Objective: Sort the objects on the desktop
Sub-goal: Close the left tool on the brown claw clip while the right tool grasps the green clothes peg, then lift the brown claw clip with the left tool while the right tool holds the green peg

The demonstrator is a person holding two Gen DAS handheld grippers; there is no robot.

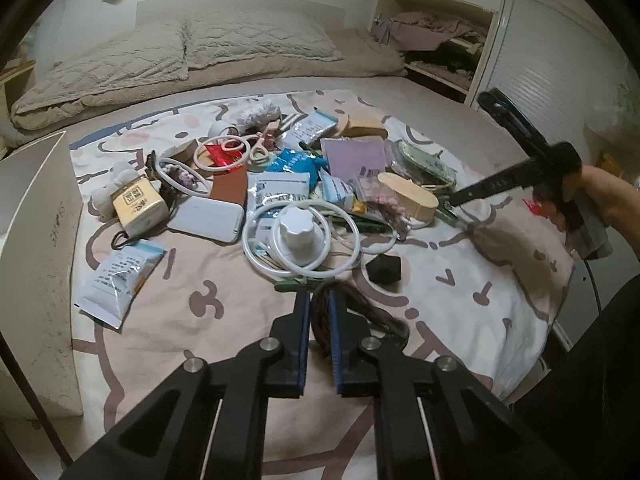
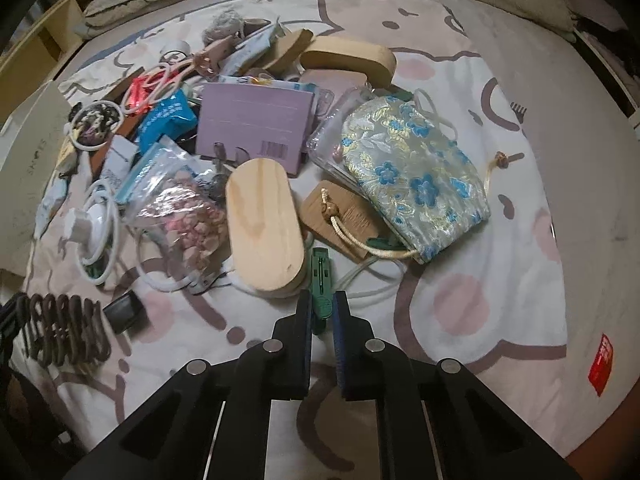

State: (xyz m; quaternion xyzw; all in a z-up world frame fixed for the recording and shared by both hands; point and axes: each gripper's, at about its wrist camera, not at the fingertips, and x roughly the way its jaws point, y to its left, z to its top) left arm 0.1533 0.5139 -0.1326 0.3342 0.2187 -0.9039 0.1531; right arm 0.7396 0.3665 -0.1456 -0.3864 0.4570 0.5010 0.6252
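A heap of small desktop things lies on a patterned cloth (image 1: 224, 320) spread over a bed. At the bottom of the left wrist view, my left gripper (image 1: 320, 296) is shut on a dark brown bundle of hair ties (image 1: 360, 312); the same bundle (image 2: 64, 328) shows at the lower left of the right wrist view. My right gripper (image 2: 323, 296) points steeply down and is shut on a green plastic clip (image 2: 320, 268) beside an oval wooden lid (image 2: 262, 224). In the left wrist view a hand (image 1: 600, 196) holds the right gripper (image 1: 454, 210) at the heap's right edge.
Heaped around are a blue-flowered brocade pouch (image 2: 416, 176), a purple notebook (image 2: 256, 124), a bag of pink dried flowers (image 2: 184, 220), white rings with a cap (image 1: 298, 236), a small black box (image 1: 384, 268) and a white sachet (image 1: 116, 280). A pale board (image 1: 36, 240) stands left.
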